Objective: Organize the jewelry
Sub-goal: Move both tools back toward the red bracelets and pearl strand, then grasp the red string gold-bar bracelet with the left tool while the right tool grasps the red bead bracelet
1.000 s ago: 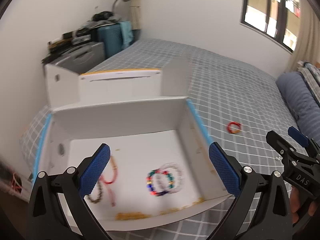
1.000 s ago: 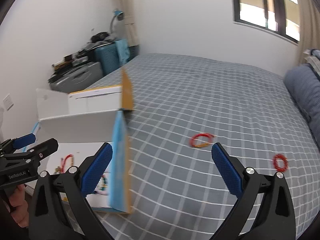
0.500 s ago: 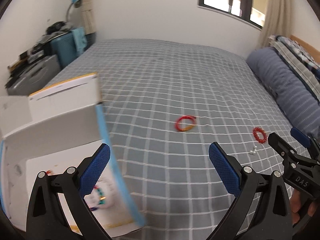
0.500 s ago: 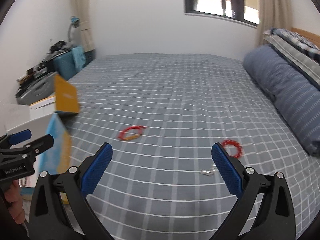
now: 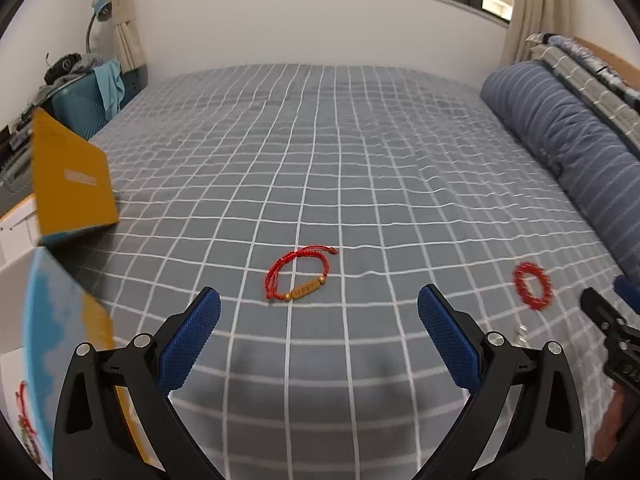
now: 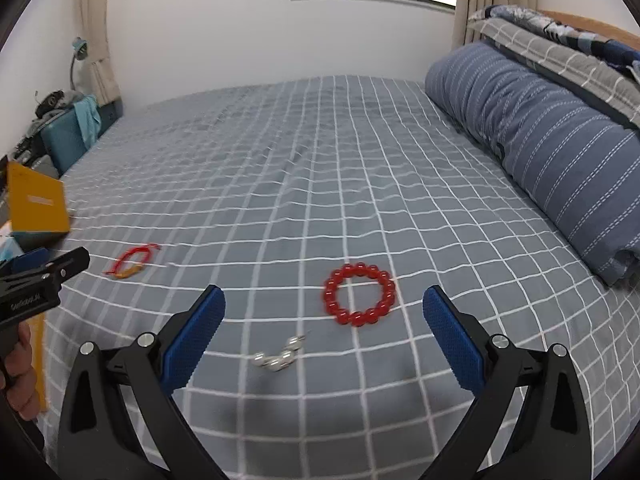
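Observation:
A red cord bracelet with gold beads (image 5: 298, 276) lies on the grey checked bedspread, just ahead of my open, empty left gripper (image 5: 319, 340); it also shows in the right wrist view (image 6: 130, 261). A red bead bracelet (image 6: 359, 294) lies just ahead of my open, empty right gripper (image 6: 324, 340), with small pearl earrings (image 6: 280, 356) between the fingers' line and slightly left. The red bead bracelet (image 5: 532, 286) also shows in the left wrist view. The open white box (image 5: 60, 320) with blue and yellow sides stands at the left; jewelry inside is barely visible.
A rolled blue striped duvet (image 6: 552, 136) lies along the right of the bed. The box's yellow flap (image 5: 72, 180) sticks up at left. A teal suitcase and clutter (image 5: 84, 100) stand beside the bed's far left, under a lamp.
Both grippers have swung right, away from the box toward the bedspread. The box slid to the left edge of both views; the bracelets and earrings now lie in front of the grippers.

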{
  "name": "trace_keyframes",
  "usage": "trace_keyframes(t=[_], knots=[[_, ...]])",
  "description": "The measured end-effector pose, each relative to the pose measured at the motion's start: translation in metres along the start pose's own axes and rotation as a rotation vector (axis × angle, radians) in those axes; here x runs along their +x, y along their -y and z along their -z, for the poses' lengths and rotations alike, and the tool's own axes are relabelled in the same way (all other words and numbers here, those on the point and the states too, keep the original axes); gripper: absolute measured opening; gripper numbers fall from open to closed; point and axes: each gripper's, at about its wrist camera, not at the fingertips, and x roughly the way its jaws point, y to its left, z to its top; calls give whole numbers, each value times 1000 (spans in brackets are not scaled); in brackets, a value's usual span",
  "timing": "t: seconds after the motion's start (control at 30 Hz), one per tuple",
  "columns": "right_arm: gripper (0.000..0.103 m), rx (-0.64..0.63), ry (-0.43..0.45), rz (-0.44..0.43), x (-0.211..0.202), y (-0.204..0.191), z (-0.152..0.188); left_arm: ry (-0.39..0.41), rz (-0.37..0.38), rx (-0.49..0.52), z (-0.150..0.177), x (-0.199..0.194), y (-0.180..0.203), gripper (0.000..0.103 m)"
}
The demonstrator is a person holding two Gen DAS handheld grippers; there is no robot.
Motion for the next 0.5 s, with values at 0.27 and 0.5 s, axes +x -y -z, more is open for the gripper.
trace_keyframes(t=[0.27, 0.5], knots=[[88, -4, -86, 27, 62, 9, 6, -35, -33, -19, -4, 74, -6, 97], [76, 26, -146, 47, 104, 19, 7, -96, -27, -50, 0, 120, -14, 97]])
